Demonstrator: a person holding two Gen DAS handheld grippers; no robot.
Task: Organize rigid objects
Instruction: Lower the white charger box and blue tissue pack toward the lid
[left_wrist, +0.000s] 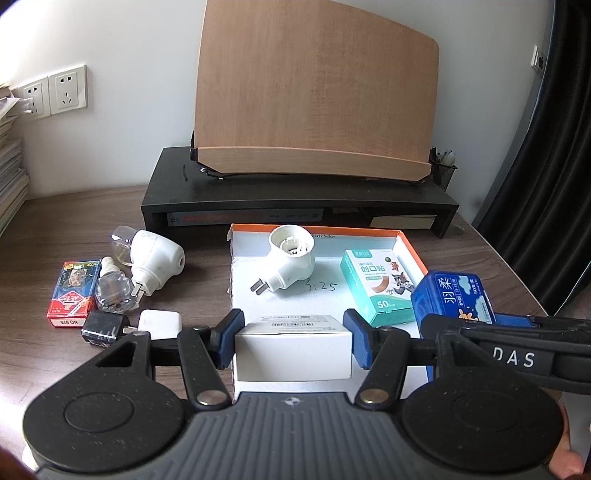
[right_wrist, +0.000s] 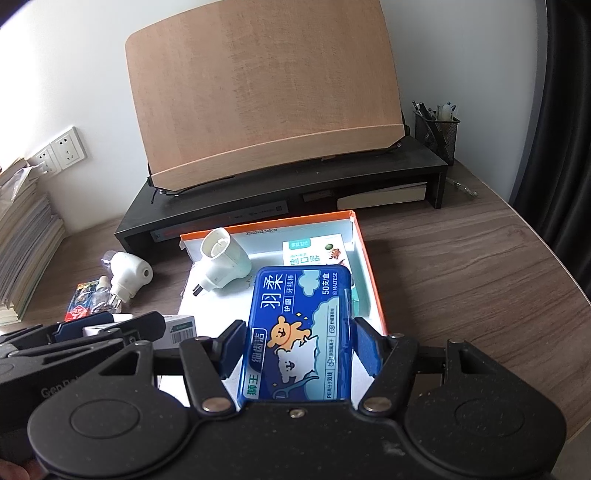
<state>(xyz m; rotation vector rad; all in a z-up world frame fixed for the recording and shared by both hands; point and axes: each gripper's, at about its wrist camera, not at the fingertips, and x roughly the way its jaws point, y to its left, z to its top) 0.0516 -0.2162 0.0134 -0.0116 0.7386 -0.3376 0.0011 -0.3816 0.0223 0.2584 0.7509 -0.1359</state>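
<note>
On the wooden desk (left_wrist: 55, 229) at far left lies a red playing-card pack (left_wrist: 72, 293) marked "NO.975", beside a clear refill bottle (left_wrist: 110, 291), a white plug-in vaporizer (left_wrist: 153, 260), a black charger (left_wrist: 105, 326) and a white adapter (left_wrist: 160, 323). The left gripper (left_wrist: 293, 341) clamps a white box (left_wrist: 293, 349) with small, unreadable print, low over the near left corner of the orange-edged tray (left_wrist: 408, 242). Inside the tray lie another white vaporizer (left_wrist: 290, 260), handwritten "3:25", and a teal "创口贴" plaster box (left_wrist: 382, 290) marked "50". The right gripper (right_wrist: 301, 347) grips a blue floss-pick case (right_wrist: 301, 332) reading "羽柔", "50支盒", "MALTESE", above the tray's right side.
</note>
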